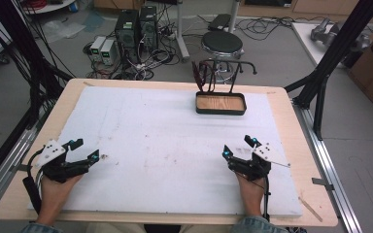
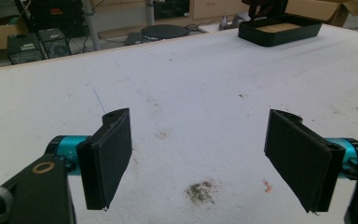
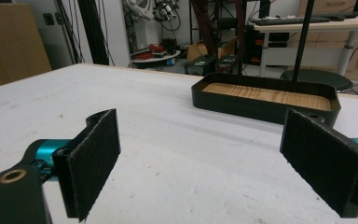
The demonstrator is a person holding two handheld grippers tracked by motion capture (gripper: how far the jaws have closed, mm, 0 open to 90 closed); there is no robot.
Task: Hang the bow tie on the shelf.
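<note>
The left hand-held gripper (image 1: 83, 149) sits low over the near left part of the worktop (image 1: 281, 99), held in the person's left hand (image 1: 56, 191). Its two black jaws are spread wide and there is nothing between them. In the left gripper view the flat dark pads (image 2: 112, 156) stand far apart, and the white mat (image 1: 165, 145) shows in the gap. A small dark smudge (image 2: 200, 191) lies on the mat just ahead of the jaws, with a tiny orange crumb (image 2: 266, 185) near it.

The right hand-held gripper (image 1: 237, 147) sits over the near right part of the mat, held in the person's right hand (image 1: 250, 194). Its jaws are spread wide too, and they pinch nothing. The two hand-held grippers are well apart from each other.

The black tray (image 1: 221, 111) is at the far side of the mat, a bit right of the middle, well apart from both hand-held grippers. It has a wood-coloured bottom and nothing lies in it. In the right gripper view the tray (image 3: 261, 109) is straight ahead of the jaws. In the left gripper view the tray (image 2: 279, 33) is far off at the top right. Thin dark rods (image 1: 234, 77) stand up from the back edge of the tray. Something dark red (image 1: 197, 75) hangs on them at the left.

Past the worktop, a round black stool (image 1: 222, 42) stands on the floor, and computer boxes (image 1: 136, 29) with many cables sit further left.
</note>
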